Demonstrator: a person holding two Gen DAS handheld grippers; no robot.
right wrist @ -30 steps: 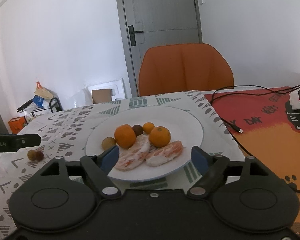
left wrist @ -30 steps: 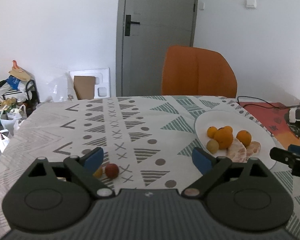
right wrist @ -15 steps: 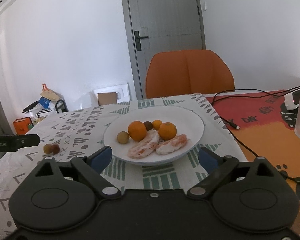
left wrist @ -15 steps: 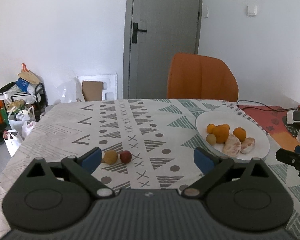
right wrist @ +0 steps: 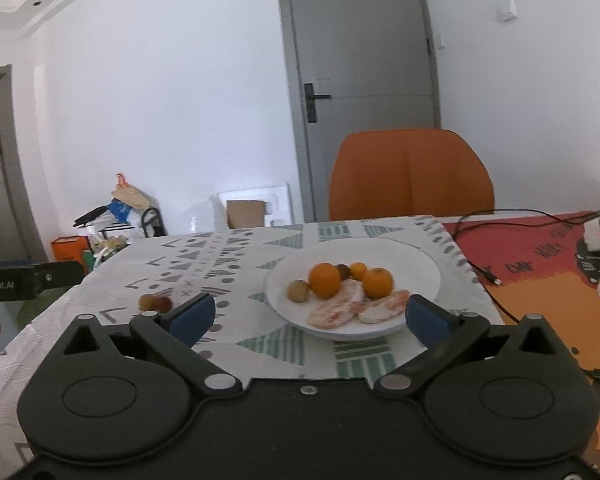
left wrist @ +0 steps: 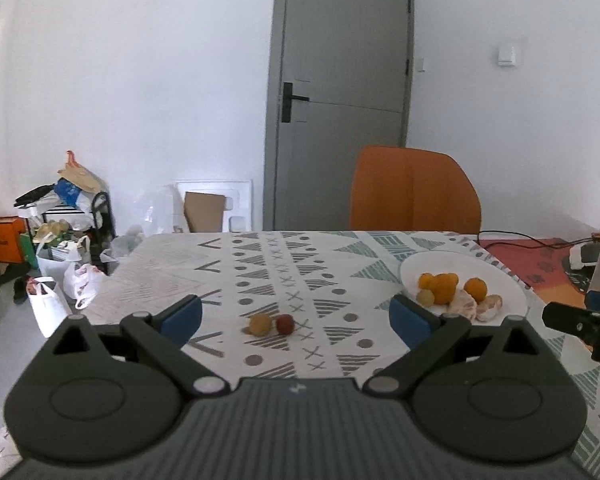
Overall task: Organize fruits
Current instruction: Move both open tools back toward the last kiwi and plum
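Left gripper: the black two-finger left gripper with blue pads [left wrist: 295, 317] is held above the near part of the table, jaws spread wide with nothing between them.
Right gripper: the black two-finger right gripper with blue pads [right wrist: 309, 317] is likewise spread wide and empty, held above the table with the near rim of the plate lying between its fingers in its own view.
Loose fruit: a small round yellow fruit [left wrist: 259, 324] and a small round red fruit [left wrist: 285, 324] lie touching each other on the cloth, the yellow one on the left, well apart from the plate and framed between the left gripper's fingers.
Plate: a round white ceramic plate [right wrist: 416, 268] sits on the right side of the cloth, near the edge where the mat begins.
Fruit on plate: three round orange citrus fruits [right wrist: 325, 280], a small yellow-green fruit [right wrist: 298, 290] at the left, a small dark fruit behind them, and two peeled pinkish citrus pieces [right wrist: 336, 309] at the front.
Table cover: a white tablecloth with grey and green geometric patterns [left wrist: 260, 264].
Right of the cloth: a red and orange printed mat [right wrist: 540, 256] with a black cable [right wrist: 480, 268] lying across it.
Behind the table: an orange chair [left wrist: 414, 188] and a grey door [left wrist: 340, 92].
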